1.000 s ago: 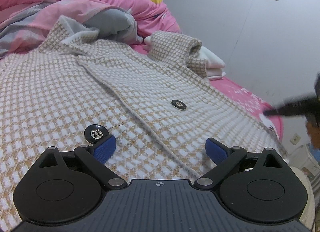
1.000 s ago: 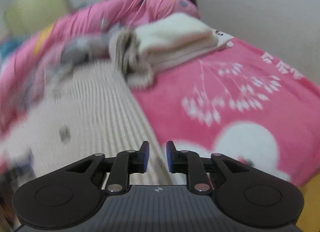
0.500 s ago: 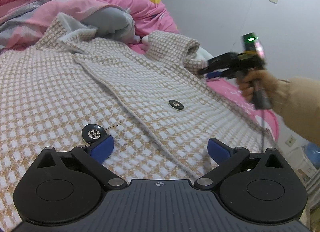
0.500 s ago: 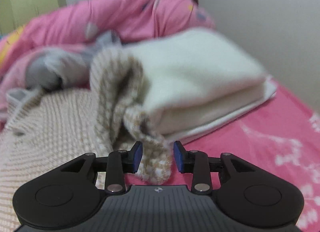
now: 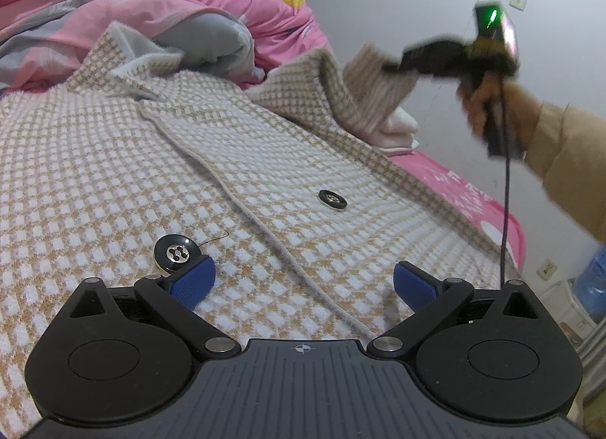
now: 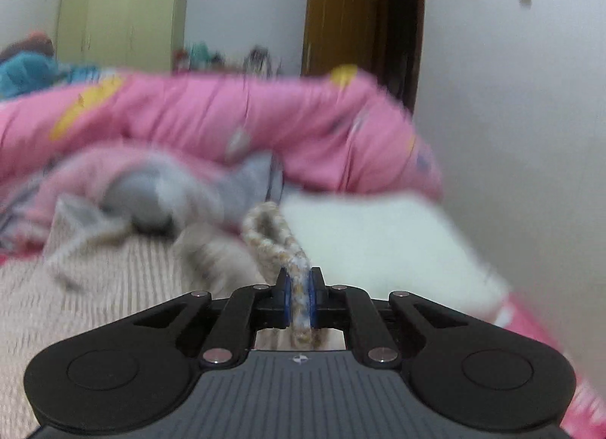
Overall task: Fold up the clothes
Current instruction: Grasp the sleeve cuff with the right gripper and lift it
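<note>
Open flat stretch of checked cardigan [image 5: 113, 174] ahead of left gripper [image 5: 301, 282], jaws wide, nothing between them; only low bumps there: near button [image 5: 175, 252] just beside left pad, far button [image 5: 332, 199] further up. Back blocked by bunched pink quilt [image 5: 235, 11]. Right side: lifted sleeve [image 5: 363, 75], pinched in closing right gripper [image 6: 299, 297], hangs across the way. Folded white stack [image 6: 378, 242] behind it, wall [image 6: 511, 117] close beyond.

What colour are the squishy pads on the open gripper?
Blue. The left gripper's pads show best in the left wrist view.
</note>
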`<state>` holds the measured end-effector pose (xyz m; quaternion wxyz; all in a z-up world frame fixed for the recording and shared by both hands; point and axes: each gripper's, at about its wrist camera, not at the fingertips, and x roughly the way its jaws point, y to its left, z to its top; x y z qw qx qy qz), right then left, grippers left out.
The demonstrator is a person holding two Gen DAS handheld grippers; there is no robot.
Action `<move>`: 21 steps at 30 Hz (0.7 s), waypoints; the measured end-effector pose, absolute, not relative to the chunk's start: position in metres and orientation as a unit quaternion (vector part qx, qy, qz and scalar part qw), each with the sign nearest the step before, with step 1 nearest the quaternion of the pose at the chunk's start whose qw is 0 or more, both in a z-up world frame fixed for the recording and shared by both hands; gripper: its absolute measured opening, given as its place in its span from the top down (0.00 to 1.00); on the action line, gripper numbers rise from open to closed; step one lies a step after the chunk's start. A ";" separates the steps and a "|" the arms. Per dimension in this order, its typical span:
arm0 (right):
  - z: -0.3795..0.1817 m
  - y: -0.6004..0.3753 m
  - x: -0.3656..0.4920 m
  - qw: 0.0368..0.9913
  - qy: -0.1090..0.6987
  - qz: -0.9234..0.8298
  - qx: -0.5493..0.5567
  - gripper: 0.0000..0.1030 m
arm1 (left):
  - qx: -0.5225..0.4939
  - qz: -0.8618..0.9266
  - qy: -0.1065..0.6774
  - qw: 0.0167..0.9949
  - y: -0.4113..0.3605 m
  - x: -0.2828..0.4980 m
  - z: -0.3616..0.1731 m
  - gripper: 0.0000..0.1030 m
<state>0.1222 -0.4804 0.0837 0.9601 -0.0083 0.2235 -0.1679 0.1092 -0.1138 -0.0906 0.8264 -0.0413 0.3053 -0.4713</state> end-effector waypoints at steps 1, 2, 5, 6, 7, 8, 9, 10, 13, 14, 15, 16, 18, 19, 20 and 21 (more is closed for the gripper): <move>0.097 -0.481 0.124 0.961 0.211 -0.177 -0.014 0.92 | -0.042 -0.471 0.305 0.826 -0.114 0.109 -0.091 0.02; 0.111 -0.482 0.126 0.962 0.199 -0.186 -0.020 0.92 | -0.042 -0.471 0.305 0.826 -0.114 0.109 -0.091 0.02; 0.152 -0.493 0.134 0.963 0.165 -0.211 -0.029 0.92 | -0.042 -0.471 0.305 0.826 -0.114 0.109 -0.090 0.02; 0.166 -0.497 0.137 0.962 0.154 -0.222 -0.034 0.92 | -0.042 -0.471 0.305 0.826 -0.114 0.109 -0.090 0.02; 0.179 -0.501 0.139 0.961 0.143 -0.234 -0.041 0.92 | -0.043 -0.471 0.306 0.826 -0.114 0.110 -0.090 0.02; 0.192 -0.503 0.141 0.959 0.133 -0.246 -0.048 0.92 | -0.043 -0.471 0.306 0.826 -0.114 0.110 -0.090 0.02; 0.203 -0.506 0.143 0.957 0.124 -0.257 -0.055 0.92 | -0.043 -0.471 0.306 0.826 -0.114 0.110 -0.090 0.02; 0.212 -0.511 0.145 0.954 0.119 -0.269 -0.060 0.92 | -0.043 -0.471 0.306 0.826 -0.114 0.110 -0.090 0.02; 0.231 -0.524 0.149 0.945 0.111 -0.300 -0.067 0.92 | -0.044 -0.471 0.306 0.826 -0.114 0.110 -0.090 0.02; 0.234 -0.530 0.151 0.941 0.112 -0.312 -0.068 0.92 | -0.045 -0.471 0.306 0.826 -0.114 0.110 -0.090 0.02; 0.236 -0.537 0.153 0.937 0.113 -0.323 -0.067 0.92 | -0.045 -0.471 0.306 0.826 -0.114 0.109 -0.090 0.02; 0.235 -0.544 0.155 0.933 0.115 -0.335 -0.062 0.92 | -0.045 -0.471 0.306 0.826 -0.114 0.110 -0.090 0.02; 0.231 -0.560 0.157 0.926 0.123 -0.355 -0.045 0.92 | -0.045 -0.471 0.306 0.826 -0.115 0.110 -0.090 0.02; 0.227 -0.566 0.157 0.924 0.129 -0.358 -0.033 0.92 | -0.045 -0.470 0.306 0.826 -0.115 0.110 -0.090 0.02; 0.223 -0.571 0.159 0.923 0.136 -0.360 -0.021 0.92 | -0.045 -0.470 0.306 0.826 -0.115 0.110 -0.090 0.02; 0.218 -0.574 0.159 0.923 0.143 -0.358 -0.011 0.92 | -0.045 -0.470 0.306 0.827 -0.115 0.110 -0.090 0.02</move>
